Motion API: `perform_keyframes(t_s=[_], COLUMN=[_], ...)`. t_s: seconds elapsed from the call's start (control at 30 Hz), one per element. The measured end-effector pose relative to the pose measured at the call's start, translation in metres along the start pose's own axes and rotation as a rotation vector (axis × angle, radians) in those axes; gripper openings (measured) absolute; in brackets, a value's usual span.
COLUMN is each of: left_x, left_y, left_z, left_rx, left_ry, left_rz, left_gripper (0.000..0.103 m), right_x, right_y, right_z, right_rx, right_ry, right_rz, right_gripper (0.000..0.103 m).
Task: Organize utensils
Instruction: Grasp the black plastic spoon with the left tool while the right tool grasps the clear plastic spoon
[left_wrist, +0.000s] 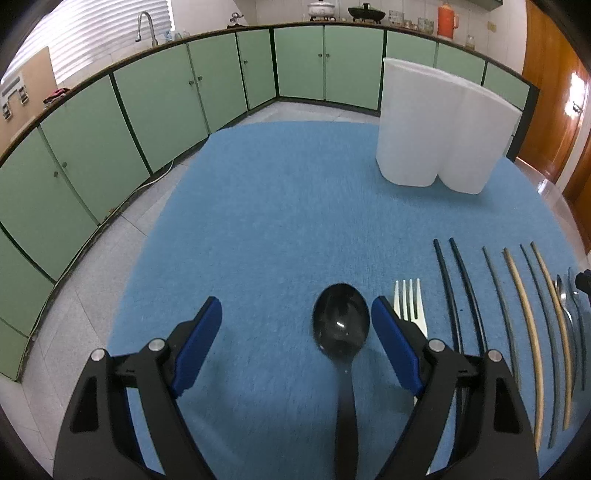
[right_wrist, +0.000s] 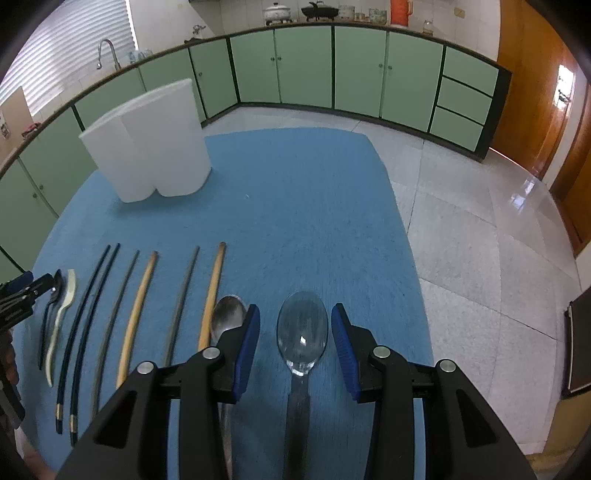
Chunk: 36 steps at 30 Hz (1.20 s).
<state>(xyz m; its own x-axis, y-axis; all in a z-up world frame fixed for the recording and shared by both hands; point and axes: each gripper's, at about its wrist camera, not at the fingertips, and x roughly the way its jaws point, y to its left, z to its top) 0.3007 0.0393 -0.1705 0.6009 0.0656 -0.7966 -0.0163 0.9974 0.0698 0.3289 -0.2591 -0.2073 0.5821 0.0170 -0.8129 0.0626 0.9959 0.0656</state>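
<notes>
I see my left hand-held gripper (left_wrist: 295, 325) low in its frame, jaws spread wide around a black spoon (left_wrist: 340, 325) on the blue worktop (left_wrist: 277, 203), pads clear of it. My right hand-held gripper (right_wrist: 295, 332) straddles a clear spoon (right_wrist: 302, 330), jaws narrower but not touching it. A white holder (right_wrist: 147, 147) stands upper left; chopsticks (right_wrist: 135, 317) lie at left.
</notes>
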Motion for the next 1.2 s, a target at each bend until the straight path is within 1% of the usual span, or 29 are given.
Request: perform_keyframes(t_s=[0.07,0.13,0.23,0.4,0.57,0.93,1.0,1.03,1.07,1.1,1.13,1.17,1.2], left_x=[0.006,0.01,0.015,0.025,0.026,0.025,0.026,0.026,0.026,0.025,0.025,0.024,0.023], left_y=[-0.001,-0.003,-0.003,-0.003,0.0,0.008,0.008,0.007,0.007,0.006,0.005,0.005,0.006], left_z=[0.002,0.005,0.008,0.012,0.012,0.014,0.013,0.012,0.012,0.012,0.011,0.012,0.013], left_rx=[0.004,0.006,0.009,0.007,-0.007,-0.036,-0.047,-0.045,-0.042,-0.038,-0.038,-0.041,-0.049], left_ry=[0.009,0.016,0.024,0.043,0.052,0.066,0.062,0.058,0.055,0.051,0.049,0.046,0.046], left_rz=[0.001,0.0,0.001,-0.004,-0.021,-0.04,-0.042,-0.04,-0.041,-0.05,-0.056,-0.068,-0.085], left_gripper=[0.081,0.081,0.081,0.081,0.078,0.078,0.071,0.065,0.055,0.05,0.037,0.035,0.035], right_x=[0.008,0.015,0.022,0.022,0.022,0.023,0.023,0.023,0.024,0.023,0.023,0.023,0.021], right_y=[0.0,0.001,0.001,0.0,-0.002,0.002,0.002,0.002,0.003,0.003,0.003,0.003,0.004], right_z=[0.002,0.004,0.007,0.008,0.009,0.008,0.009,0.009,0.01,0.01,0.01,0.01,0.01], right_rx=[-0.008,-0.015,-0.013,-0.007,-0.009,-0.013,-0.013,-0.016,-0.019,-0.02,-0.019,-0.017,-0.014], right_ry=[0.017,0.036,0.06,0.061,0.059,0.062,0.067,0.068,0.068,0.068,0.068,0.066,0.058], right_rz=[-0.009,-0.027,-0.029,-0.026,-0.028,-0.045,-0.047,-0.049,-0.051,-0.052,-0.051,-0.049,-0.042], right_gripper=[0.04,0.037,0.034,0.032,0.032,0.032,0.032,0.032,0.032,0.032,0.032,0.032,0.032])
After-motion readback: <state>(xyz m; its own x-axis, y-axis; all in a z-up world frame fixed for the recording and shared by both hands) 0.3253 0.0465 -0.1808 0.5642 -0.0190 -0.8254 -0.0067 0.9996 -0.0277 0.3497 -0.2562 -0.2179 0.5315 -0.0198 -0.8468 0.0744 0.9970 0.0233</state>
